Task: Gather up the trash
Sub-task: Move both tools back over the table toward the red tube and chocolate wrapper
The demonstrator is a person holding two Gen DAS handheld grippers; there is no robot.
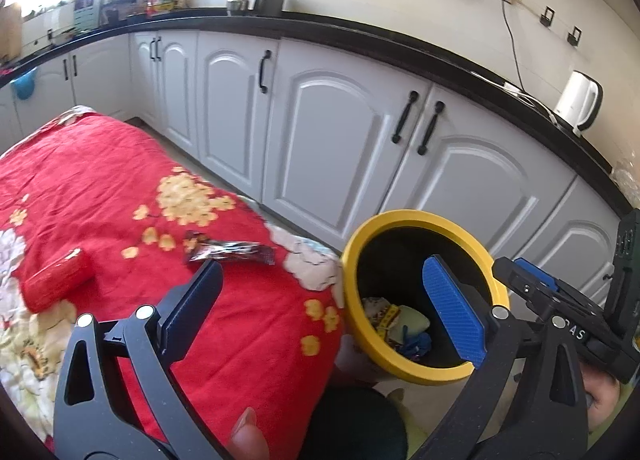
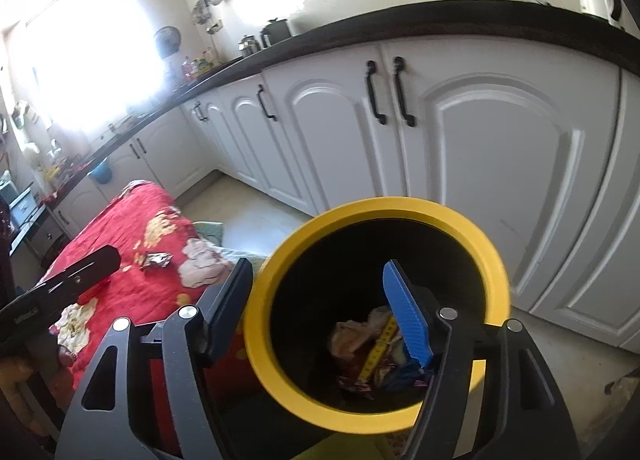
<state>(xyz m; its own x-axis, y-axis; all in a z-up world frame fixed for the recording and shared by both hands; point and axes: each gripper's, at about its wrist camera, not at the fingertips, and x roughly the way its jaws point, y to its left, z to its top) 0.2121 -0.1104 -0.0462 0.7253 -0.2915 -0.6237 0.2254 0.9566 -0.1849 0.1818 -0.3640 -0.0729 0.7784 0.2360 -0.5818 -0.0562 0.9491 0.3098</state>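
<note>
The bin [image 1: 424, 219] has a yellow rim and black inside. The cloth [image 1: 120, 179] is red with yellow and white flowers; on it lie a red pack [image 1: 56, 280] and a dark shiny wrapper [image 1: 232, 252]. Cabinets [image 1: 340, 131] are white with black handles.

Left gripper [image 1: 320, 308]: jaws spread wide, nothing between them; angled downward, its blue-padded finger [image 1: 454, 316] over the mouth of the yellow bin [image 1: 416, 217], its dark finger left of the bin's rim. A thumb tip [image 1: 250, 434] shows at its base.

Right gripper [image 2: 316, 310]: jaws parted, empty; angled down over the same bin, blue pad [image 2: 406, 316] inside the opening, dark finger [image 2: 230, 306] just outside the rim at left.
</note>
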